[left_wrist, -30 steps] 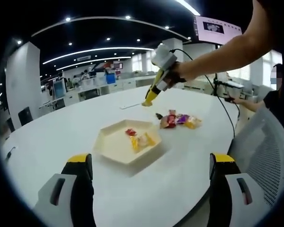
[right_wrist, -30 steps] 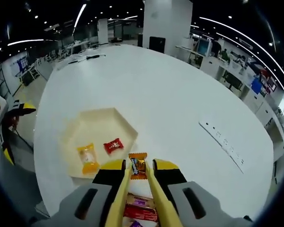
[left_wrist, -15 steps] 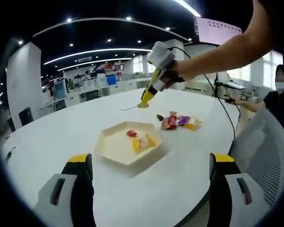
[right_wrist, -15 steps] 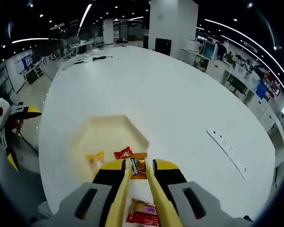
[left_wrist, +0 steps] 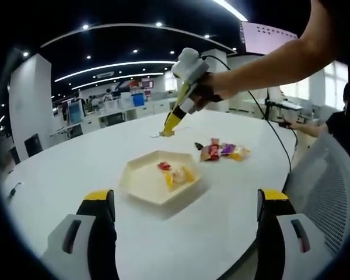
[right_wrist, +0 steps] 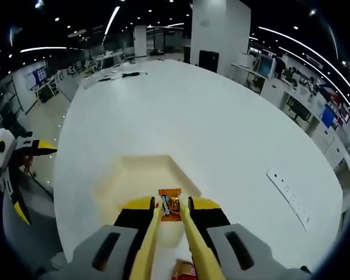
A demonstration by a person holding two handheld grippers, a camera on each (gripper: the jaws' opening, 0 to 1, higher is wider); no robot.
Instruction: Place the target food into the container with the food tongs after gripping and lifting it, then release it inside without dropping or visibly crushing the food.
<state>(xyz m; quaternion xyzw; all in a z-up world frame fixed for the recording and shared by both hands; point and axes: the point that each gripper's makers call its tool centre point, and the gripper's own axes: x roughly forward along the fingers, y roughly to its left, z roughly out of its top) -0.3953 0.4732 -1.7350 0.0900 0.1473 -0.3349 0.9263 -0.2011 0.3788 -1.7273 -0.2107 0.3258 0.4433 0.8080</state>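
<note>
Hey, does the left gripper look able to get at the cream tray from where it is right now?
Probably yes. The left gripper is open, its jaws wide apart, and the cream tray lies just ahead on the white table with bare tabletop between them. The right gripper is up above the tray's far side, out of that path.

The left gripper view looks low across the tabletop (left_wrist: 64, 169) from its near edge, well back from the tray (left_wrist: 141, 182). The right gripper view looks steeply down from above, close over the same tray (right_wrist: 125, 175); both share tray and tabletop.
</note>
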